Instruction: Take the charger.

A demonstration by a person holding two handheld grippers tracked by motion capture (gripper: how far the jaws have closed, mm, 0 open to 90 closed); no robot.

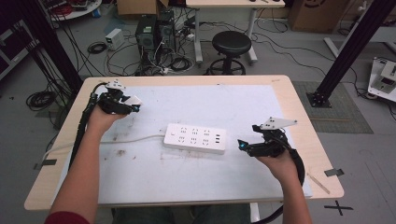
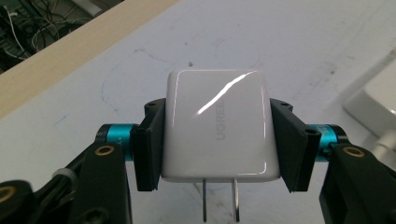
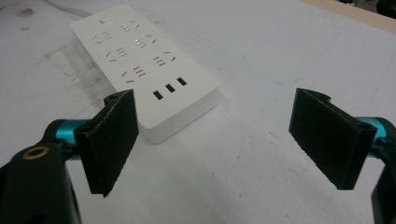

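Grey concrete floor runs behind the work area, strewn with black cables, with a round black stool [image 1: 231,44] and dark computer towers [image 1: 153,31] standing past the far edge. Closer in sits the pale wooden surface [image 1: 299,112], topped by a scuffed white mat [image 1: 187,172] marked with brownish smudges near its middle.

On that mat lies the flat white plastic power strip [image 1: 195,138], sockets facing up, its white cord [image 1: 116,141] trailing off toward the left edge. In the right gripper view the strip [image 3: 144,60] shows rows of socket slots and three small rectangular ports at its near end.

Over on the left, the left tongs [image 1: 133,103] hover above the mat's far-left corner, well apart from the strip, and they are pinching a glossy white cube-shaped charger plug [image 2: 219,126]. Both black pads press against its two sides, the grey lettering on its face reads sideways, and its two metal prongs point back toward the camera.

On the right, the right tongs [image 1: 243,143] sit low, just beside the strip's right end. Their jaws are spread wide with nothing between them, and the strip's near corner lies just beyond the left pad [image 3: 112,140].
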